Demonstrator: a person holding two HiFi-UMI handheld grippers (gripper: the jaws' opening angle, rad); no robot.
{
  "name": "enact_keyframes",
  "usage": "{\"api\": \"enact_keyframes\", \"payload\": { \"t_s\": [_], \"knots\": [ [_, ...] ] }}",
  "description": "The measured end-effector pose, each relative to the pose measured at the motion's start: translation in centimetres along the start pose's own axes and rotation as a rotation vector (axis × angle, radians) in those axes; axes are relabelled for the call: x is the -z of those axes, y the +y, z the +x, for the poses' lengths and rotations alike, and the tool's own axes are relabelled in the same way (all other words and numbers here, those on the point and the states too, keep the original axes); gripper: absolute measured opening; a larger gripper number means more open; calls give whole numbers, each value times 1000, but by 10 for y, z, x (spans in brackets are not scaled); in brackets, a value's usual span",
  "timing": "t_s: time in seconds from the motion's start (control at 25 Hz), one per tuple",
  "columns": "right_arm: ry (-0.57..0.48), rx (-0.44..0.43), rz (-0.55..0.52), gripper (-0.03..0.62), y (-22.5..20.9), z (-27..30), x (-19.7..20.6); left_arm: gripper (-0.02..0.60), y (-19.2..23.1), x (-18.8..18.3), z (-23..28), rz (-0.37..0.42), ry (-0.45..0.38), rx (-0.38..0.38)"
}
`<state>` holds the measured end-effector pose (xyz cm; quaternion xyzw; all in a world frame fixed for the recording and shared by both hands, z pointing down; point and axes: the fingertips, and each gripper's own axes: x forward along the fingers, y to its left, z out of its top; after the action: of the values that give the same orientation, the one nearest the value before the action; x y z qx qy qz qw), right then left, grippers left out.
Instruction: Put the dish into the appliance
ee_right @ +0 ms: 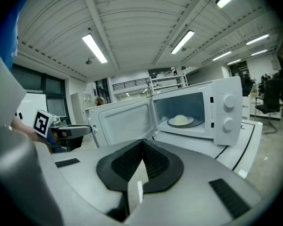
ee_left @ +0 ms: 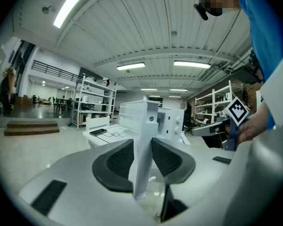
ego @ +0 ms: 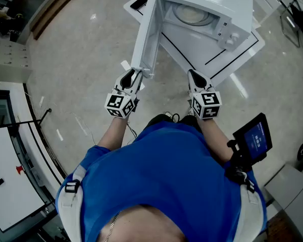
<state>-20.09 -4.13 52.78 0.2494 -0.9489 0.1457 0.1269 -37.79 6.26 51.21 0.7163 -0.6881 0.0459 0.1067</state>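
A white microwave (ego: 212, 14) stands on a low white table (ego: 245, 52) with its door (ego: 146, 34) swung wide open. A pale dish (ego: 192, 15) lies on the turntable inside, also seen in the right gripper view (ee_right: 181, 120). My left gripper (ego: 135, 77) is at the door's free edge. That edge (ee_left: 144, 145) stands upright between its open jaws, with the pads close on both sides. My right gripper (ego: 196, 77) hangs in front of the oven opening, shut and empty (ee_right: 142, 161).
A dark phone (ego: 139, 2) lies on the table's far left corner. A tablet (ego: 252, 140) hangs at the person's right hip. White cabinets (ego: 5, 175) stand to the left. Metal shelving (ee_left: 92, 102) lines the hall behind.
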Motion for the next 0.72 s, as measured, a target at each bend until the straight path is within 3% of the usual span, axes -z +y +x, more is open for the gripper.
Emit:
{"api": "enact_keyframes", "payload": {
  "t_s": [0.36, 0.72],
  "knots": [
    [-35, 142, 45, 3, -40, -31, 4, 126, -72, 0, 45, 86, 32, 243],
    [-75, 245, 67, 3, -82, -71, -11, 126, -131, -13, 87, 122, 46, 389]
  ]
}}
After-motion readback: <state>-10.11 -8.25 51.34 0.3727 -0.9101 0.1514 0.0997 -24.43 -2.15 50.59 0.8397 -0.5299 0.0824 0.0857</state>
